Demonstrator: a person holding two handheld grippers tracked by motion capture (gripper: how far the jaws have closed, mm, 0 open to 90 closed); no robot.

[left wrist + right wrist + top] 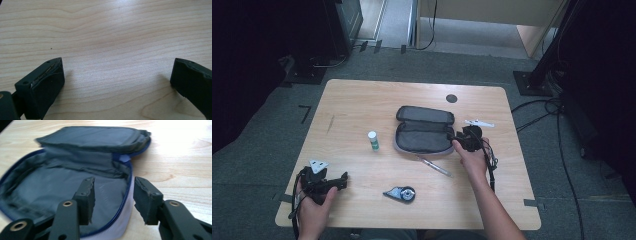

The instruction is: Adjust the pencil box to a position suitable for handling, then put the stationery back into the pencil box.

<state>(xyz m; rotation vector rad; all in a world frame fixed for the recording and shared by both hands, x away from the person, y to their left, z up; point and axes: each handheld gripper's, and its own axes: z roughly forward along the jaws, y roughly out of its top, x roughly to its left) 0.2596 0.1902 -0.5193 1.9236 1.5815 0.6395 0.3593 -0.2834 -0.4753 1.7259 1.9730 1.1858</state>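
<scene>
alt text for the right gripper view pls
The right gripper holds its two black jaws open astride the zipped rim of an open grey pencil case, one jaw inside, one outside. The case lies unzipped and empty on a light wooden table, its lid folded back.

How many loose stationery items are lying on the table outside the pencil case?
3. A glue stick stands left of the pencil case, a pen lies in front of it, and a correction tape lies nearer the person. More may be hidden.

open grey pencil case (424,131), seemingly empty
</scene>
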